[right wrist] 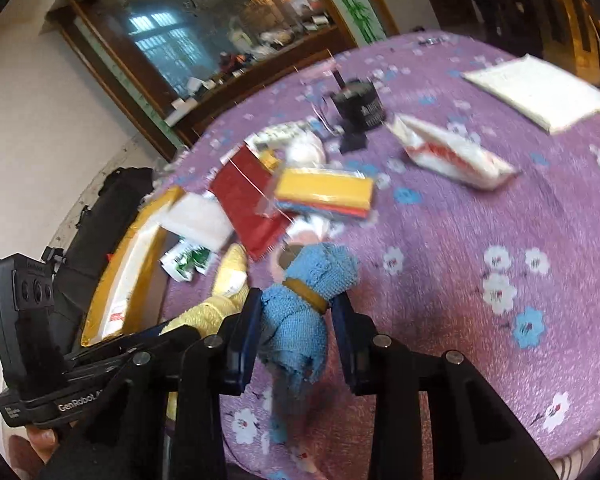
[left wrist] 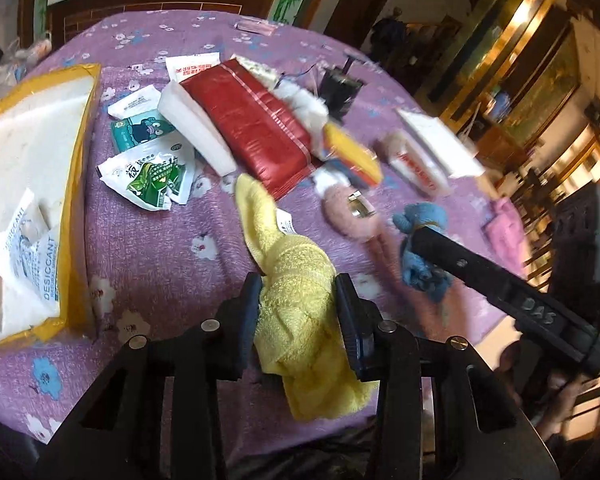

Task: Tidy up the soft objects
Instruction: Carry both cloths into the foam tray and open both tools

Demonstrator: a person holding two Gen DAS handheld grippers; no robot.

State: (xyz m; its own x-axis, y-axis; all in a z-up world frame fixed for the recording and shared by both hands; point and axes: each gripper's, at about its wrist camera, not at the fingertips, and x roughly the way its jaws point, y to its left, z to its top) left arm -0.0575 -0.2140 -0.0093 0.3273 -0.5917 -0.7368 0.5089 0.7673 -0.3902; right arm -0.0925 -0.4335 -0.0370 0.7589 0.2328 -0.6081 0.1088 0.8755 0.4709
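Note:
A yellow towel [left wrist: 296, 280] hangs bunched between the pads of my left gripper [left wrist: 298, 300], which is shut on it just above the purple flowered tablecloth [left wrist: 160, 248]. My right gripper [right wrist: 296, 320] is shut on a rolled blue cloth [right wrist: 300, 320] with a tan band around it. In the left wrist view the same blue cloth [left wrist: 420, 248] shows at the tip of the right gripper's black body. The yellow towel [right wrist: 224, 292] also appears at the left of the right wrist view. A pink fluffy item [left wrist: 352, 212] lies on the table between them.
An open yellow-rimmed box [left wrist: 28, 184] with desiccant packets stands at the left. A red pouch [left wrist: 252, 120], white foam blocks [left wrist: 196, 124], green snack packets [left wrist: 152, 176], a yellow sponge pack [right wrist: 324, 192], a black cup [right wrist: 358, 104] and a white pad [right wrist: 540, 88] litter the table. A pink cloth [left wrist: 504, 232] lies at the right edge.

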